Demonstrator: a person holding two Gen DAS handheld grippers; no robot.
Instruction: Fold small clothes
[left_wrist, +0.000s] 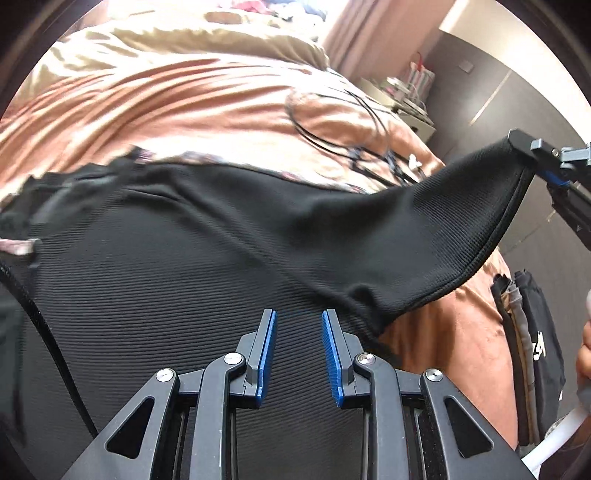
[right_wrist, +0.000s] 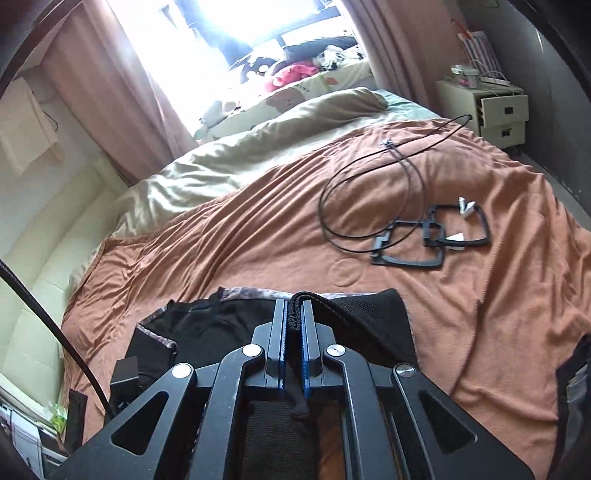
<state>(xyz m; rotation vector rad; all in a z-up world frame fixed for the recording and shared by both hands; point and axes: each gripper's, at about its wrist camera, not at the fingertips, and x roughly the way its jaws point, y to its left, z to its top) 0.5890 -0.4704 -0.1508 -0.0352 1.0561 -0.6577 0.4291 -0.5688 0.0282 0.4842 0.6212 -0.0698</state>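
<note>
One corner of the black garment (left_wrist: 221, 236), which lies spread near the bed's (right_wrist: 258, 221) front edge, is pinched and lifted by the right gripper (right_wrist: 294, 310). The left gripper (left_wrist: 299, 321) hovers slightly spread, empty. Next, probably: carry that corner across, laying the fold flat.

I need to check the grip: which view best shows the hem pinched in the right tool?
The right wrist view: the hem sits clamped between the right tool's blue pads. The left wrist view shows that tool only sideways, lifting the garment's corner.
</note>
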